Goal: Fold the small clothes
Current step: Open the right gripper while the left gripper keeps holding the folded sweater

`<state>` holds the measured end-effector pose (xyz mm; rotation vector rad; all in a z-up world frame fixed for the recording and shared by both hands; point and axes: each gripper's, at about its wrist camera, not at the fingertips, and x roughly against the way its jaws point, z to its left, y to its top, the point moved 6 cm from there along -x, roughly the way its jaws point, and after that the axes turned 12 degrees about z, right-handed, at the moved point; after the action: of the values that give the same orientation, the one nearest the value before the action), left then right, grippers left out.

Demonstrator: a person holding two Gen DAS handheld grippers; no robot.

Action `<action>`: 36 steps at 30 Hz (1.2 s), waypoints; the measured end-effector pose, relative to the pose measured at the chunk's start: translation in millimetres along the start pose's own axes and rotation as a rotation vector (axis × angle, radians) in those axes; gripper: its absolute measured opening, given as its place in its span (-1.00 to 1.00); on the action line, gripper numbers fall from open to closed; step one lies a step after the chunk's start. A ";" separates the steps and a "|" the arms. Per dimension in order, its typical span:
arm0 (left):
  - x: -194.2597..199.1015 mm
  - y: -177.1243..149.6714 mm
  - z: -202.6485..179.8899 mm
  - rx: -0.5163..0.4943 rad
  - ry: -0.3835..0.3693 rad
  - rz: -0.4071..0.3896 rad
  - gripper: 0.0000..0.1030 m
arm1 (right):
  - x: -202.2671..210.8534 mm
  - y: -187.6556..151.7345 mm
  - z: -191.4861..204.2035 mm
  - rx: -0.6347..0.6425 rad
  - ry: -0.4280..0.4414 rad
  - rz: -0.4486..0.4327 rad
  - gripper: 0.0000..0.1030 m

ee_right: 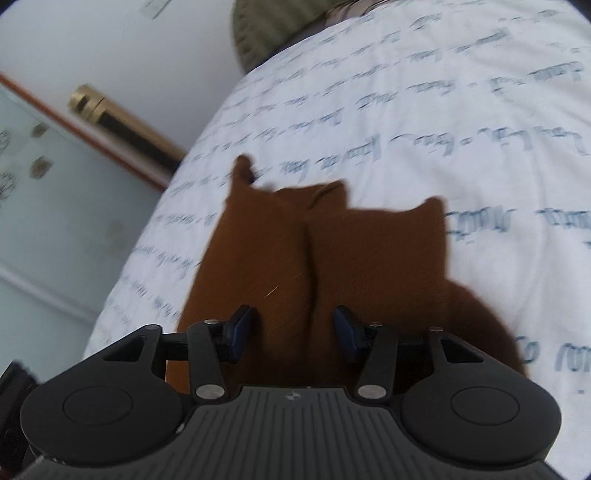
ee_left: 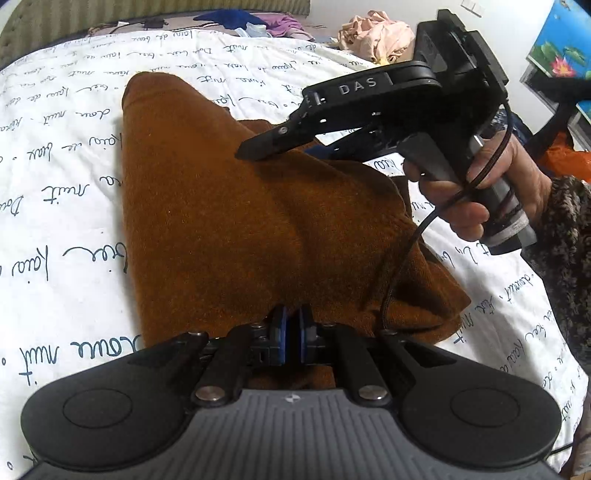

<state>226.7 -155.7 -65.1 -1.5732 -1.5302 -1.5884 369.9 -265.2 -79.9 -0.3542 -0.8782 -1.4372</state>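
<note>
A brown knitted garment (ee_left: 229, 206) lies folded on the white bedsheet (ee_left: 66, 184), which has dark script printed on it. My left gripper (ee_left: 291, 332) is at the garment's near edge, its blue pads shut with brown cloth bunched between them. My right gripper (ee_left: 255, 147), held by a person's hand (ee_left: 480, 192), hovers over the garment's far right part. In the right wrist view the right gripper (ee_right: 295, 328) stands open above the brown garment (ee_right: 369, 258). A fold line runs between its blue pads (ee_right: 243, 328), and neither pad presses on the cloth.
A pink bundle of clothes (ee_left: 376, 35) and blue and purple clothes (ee_left: 236, 20) lie at the bed's far edge. A black cable (ee_left: 413, 236) hangs from the right gripper across the garment. A pale glass door (ee_right: 55, 184) and a brass-coloured tube (ee_right: 122, 122) stand beyond the bed's edge.
</note>
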 end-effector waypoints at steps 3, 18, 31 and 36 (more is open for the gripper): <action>0.1 -1.1 1.6 0.009 -0.007 -0.002 -0.87 | -11.6 3.2 6.1 0.038 -0.039 0.020 -0.30; 6.5 2.8 -3.7 0.032 -0.040 0.036 -0.86 | 54.8 -52.5 84.4 0.346 -0.662 -0.359 -0.63; 20.5 5.2 -1.1 0.038 -0.130 0.108 -0.85 | 113.2 -52.8 19.0 0.016 -0.486 -0.466 0.22; 37.0 22.4 0.1 0.023 -0.111 0.039 -0.85 | 90.0 -68.9 -1.0 -0.081 -0.346 -0.350 0.02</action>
<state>236.5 -148.3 -23.6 -1.6937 -1.5588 -1.4791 295.9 -339.6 -37.1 -0.5414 -1.2067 -1.7686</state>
